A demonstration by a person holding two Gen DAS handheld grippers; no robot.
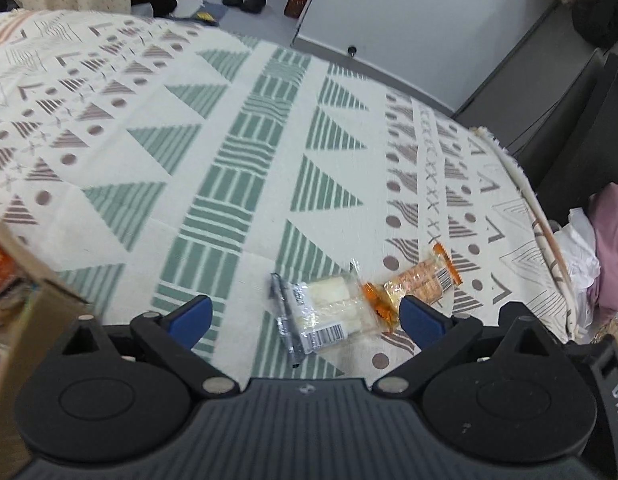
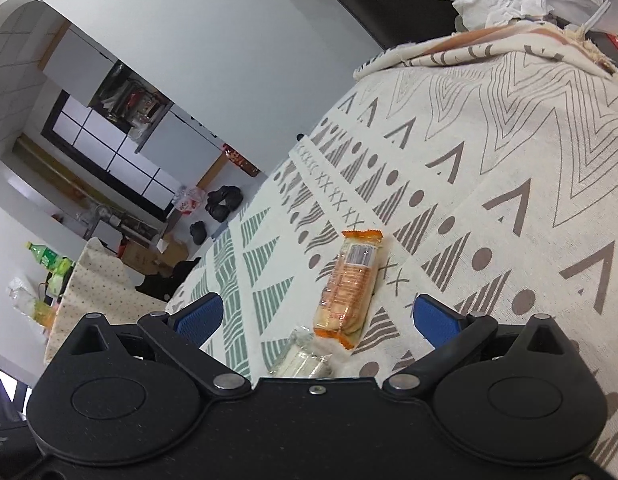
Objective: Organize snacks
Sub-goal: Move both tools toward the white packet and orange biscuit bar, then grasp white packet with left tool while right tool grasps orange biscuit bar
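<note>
1. Left wrist view: my left gripper (image 1: pixel 305 314) is spread wide with nothing between its blue pads, hovering over the patterned tablecloth (image 1: pixel 229 152). A clear-wrapped white snack (image 1: pixel 329 312) lies between the fingers on the cloth, and an orange cracker pack (image 1: pixel 419 280) lies just beside it to the right, their ends touching or overlapping. A cardboard box (image 1: pixel 17 300) with colourful packets inside sits at the left edge

2. Right wrist view: my right gripper (image 2: pixel 317 312) is also wide open and holding nothing. The orange cracker pack (image 2: pixel 347 288) lies lengthwise between the pads, flat on the tablecloth (image 2: pixel 509 160). The clear-wrapped white snack (image 2: pixel 305 360) peeks out close to the gripper body, just beside the cracker pack's near end
</note>
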